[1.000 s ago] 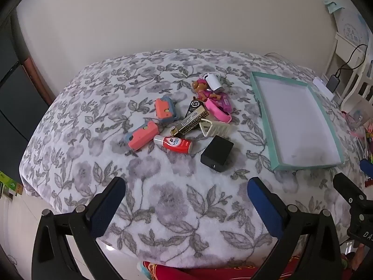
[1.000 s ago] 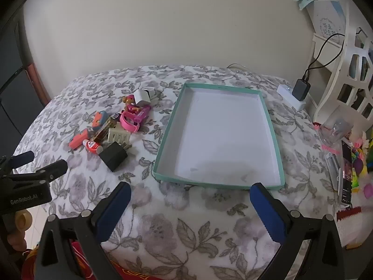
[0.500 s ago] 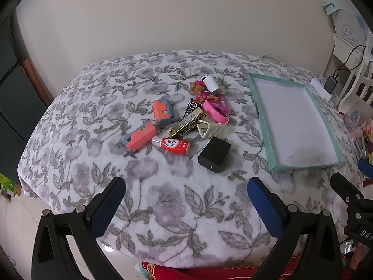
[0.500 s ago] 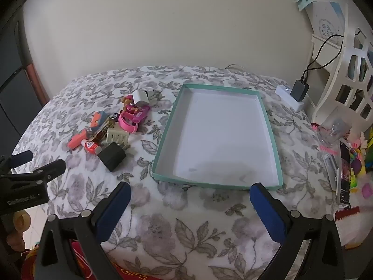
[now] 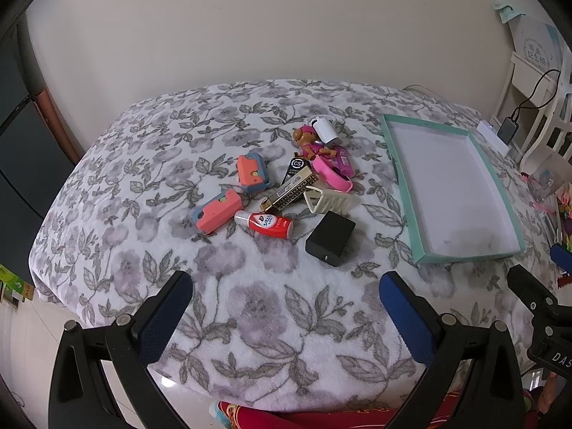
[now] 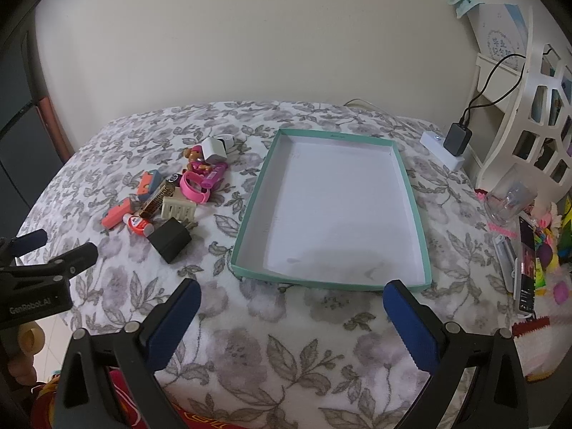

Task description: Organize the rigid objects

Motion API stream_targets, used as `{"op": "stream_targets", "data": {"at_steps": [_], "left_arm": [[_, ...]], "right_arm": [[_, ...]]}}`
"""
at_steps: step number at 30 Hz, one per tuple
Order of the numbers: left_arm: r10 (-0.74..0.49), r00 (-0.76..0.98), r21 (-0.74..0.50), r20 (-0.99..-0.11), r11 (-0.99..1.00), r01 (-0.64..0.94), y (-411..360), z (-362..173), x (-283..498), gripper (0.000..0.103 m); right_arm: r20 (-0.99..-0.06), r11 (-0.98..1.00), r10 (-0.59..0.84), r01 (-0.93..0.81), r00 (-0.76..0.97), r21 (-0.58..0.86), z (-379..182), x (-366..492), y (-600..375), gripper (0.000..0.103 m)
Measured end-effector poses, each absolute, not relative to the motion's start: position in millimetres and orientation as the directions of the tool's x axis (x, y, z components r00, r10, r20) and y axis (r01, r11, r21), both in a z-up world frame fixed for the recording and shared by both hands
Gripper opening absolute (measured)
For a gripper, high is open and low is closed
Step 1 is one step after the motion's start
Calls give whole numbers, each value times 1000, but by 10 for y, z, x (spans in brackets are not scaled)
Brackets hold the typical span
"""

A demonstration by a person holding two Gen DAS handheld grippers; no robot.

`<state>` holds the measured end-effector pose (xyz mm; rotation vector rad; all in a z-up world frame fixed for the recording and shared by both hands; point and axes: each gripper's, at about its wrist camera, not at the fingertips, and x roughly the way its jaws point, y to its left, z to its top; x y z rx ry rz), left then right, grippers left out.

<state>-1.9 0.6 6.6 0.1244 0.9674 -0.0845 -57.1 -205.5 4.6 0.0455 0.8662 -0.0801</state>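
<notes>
Teal cardboard: the tray [image 6: 246, 214] lies flat on the flowered blanket [image 6: 286, 350], its white floor bare; it serves as the landmark here.
Pile: a cluster of small hard things sits just left of the tray, none inside it.
Black charger [image 5: 330, 237]: nearest the tray's near-left corner; probably dense and smooth-sided, best taken across its two flat faces.
Red tube [image 5: 266, 224]: left of the charger, farther from the tray; round and likely to roll, so a hold across its middle seems safest.
Cream rack [image 5: 327, 202]: between the charger and the pink band [image 5: 330, 175]; light, open-ribbed, likely easy to pinch by one edge.
Coral cases [image 5: 218, 214]: farthest from the tray, stiff and blocky.
Soft ground: the blanket may give under a push, so pieces could tip.
Left gripper [image 5: 286, 307]: spread wide, holding nothing, above the blanket short of the pile, aimed at it.
Right gripper [image 6: 291, 312]: spread wide, holding nothing, at the tray's near edge, facing down its length.
</notes>
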Motion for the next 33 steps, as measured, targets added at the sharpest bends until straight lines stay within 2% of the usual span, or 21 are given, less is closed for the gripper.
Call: {"op": "stream_targets", "data": {"at_steps": [33], "left_arm": [[-16, 567, 70, -824, 989, 129, 1, 63, -26, 103]], "right_arm": [[-763, 996, -58, 91, 644, 1, 52, -566, -2060, 103]]}}
